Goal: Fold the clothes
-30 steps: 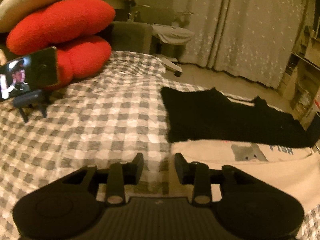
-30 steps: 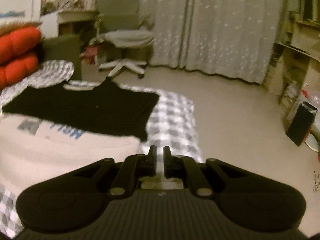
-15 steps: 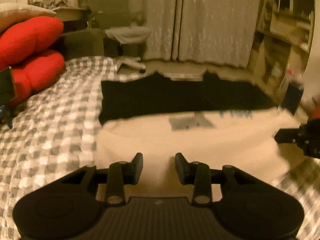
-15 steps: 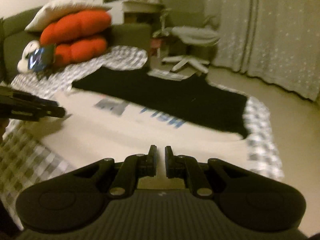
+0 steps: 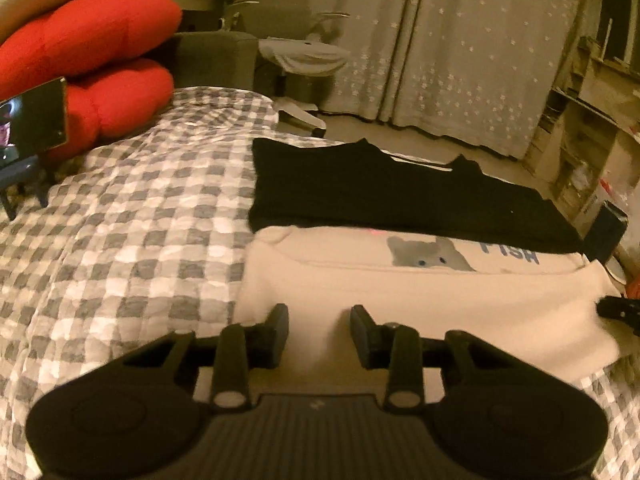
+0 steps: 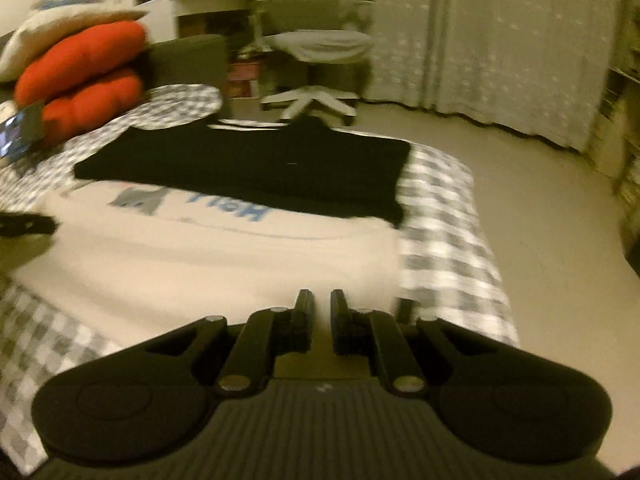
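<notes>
1. A cream sweatshirt (image 5: 420, 296) with a grey cat print and blue lettering lies flat on the bed (image 5: 132, 248), filling the lower middle of the left wrist view and the left centre of the right wrist view.
2. A black garment (image 5: 384, 196) lies spread just beyond it, overlapping its far edge.
3. The left tongs (image 5: 319, 320) hover over the near left part of the sweatshirt, jaws narrowly apart and closing, gripping nothing.
4. The right tongs (image 6: 320, 312) sit over the sweatshirt's near right corner, jaws a narrow slit apart; no cloth is visibly pinched.
5. Red cushions (image 5: 88, 68) are stacked at upper left, with a phone (image 5: 32, 120) on a stand before them.
6. An office chair (image 6: 316, 76) and starred curtains (image 5: 460, 52) stand behind the bed.
</notes>
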Tool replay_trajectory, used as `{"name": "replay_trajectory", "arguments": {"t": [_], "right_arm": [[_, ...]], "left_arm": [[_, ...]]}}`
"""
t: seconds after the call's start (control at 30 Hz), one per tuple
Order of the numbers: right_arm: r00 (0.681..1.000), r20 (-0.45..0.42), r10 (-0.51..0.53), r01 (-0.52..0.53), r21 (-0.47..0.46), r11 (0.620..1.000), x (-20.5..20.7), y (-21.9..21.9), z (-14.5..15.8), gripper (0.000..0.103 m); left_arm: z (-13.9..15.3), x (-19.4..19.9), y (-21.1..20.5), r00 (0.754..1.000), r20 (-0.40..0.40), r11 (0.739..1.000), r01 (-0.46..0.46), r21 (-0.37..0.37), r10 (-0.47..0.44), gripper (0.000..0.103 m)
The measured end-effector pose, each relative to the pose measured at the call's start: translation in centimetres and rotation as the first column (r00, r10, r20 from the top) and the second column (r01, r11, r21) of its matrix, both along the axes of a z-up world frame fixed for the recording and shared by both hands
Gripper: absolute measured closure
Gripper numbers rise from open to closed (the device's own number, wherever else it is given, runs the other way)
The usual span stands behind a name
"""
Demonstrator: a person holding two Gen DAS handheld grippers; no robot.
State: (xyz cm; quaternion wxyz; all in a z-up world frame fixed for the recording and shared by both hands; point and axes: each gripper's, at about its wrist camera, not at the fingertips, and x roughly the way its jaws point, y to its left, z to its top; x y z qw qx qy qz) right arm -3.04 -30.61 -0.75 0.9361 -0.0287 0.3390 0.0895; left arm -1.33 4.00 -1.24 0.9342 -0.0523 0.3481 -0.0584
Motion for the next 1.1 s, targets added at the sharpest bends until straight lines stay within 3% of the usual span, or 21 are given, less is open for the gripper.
{"name": "replay_trajectory", "arguments": {"t": [0.37, 0.73, 0.97, 1.03, 1.1], "right_arm": [[0.999, -0.017, -0.032, 0.032, 0.026, 0.999, -0.5, -1.2, 0.2, 0.097], [0.997, -0.058, -0.054, 0.057, 0.058, 0.997, -1.3, -1.8, 0.4, 0.097], [0.999, -0.035, -0.04, 0.04, 0.019, 0.999, -1.7, -1.3, 0.6, 0.097], [0.999, -0.017, -0.038, 0.038, 0.008, 0.999, -1.8, -1.2, 0.8, 0.094], [0.999, 0.003, -0.048, 0.048, 0.002, 0.999, -1.9, -1.2, 1.1, 0.084]], "left_arm": [[0.3, 0.0, 1.6, 1.0, -0.025, 0.998, -0.02, -0.061, 0.018, 0.07], [0.4, 0.0, 1.8, 1.0, -0.023, 0.998, -0.023, -0.056, 0.022, 0.07], [0.5, -0.1, 1.5, 1.0, -0.019, 0.999, -0.02, -0.044, 0.019, 0.069], [0.6, -0.3, 1.4, 0.999, -0.018, 0.999, -0.03, -0.04, 0.03, 0.068], [0.9, -0.5, 1.7, 0.999, -0.017, 0.998, -0.045, -0.051, 0.045, 0.068]]}}
